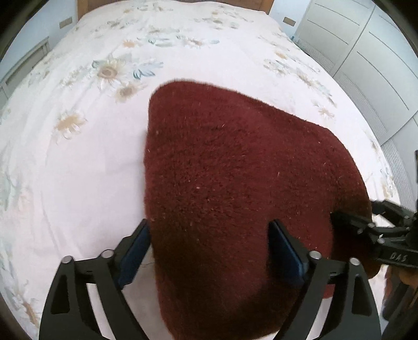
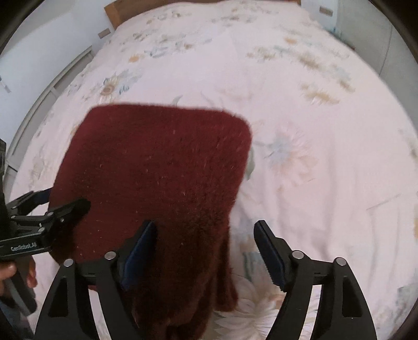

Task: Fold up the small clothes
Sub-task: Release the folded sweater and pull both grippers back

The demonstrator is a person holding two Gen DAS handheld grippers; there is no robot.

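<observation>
A fuzzy dark red garment [image 1: 235, 170] lies folded flat on the bed, also in the right wrist view [image 2: 156, 167]. My left gripper [image 1: 209, 227] is open, its two fingers apart over the garment's near left edge, with cloth lying between them. My right gripper [image 2: 206, 227] is open over the garment's near right edge, its left finger on the cloth and its right finger [image 2: 269, 248] over the bare sheet. The right gripper also shows in the left wrist view [image 1: 365, 225], and the left gripper in the right wrist view [image 2: 62, 204].
The bed [image 1: 78, 170] carries a pale pink sheet with a flower print. White wardrobe doors [image 1: 365, 65] stand to the right. A wooden headboard [image 2: 115, 10] is at the far end, with a wall and a low rail to the left.
</observation>
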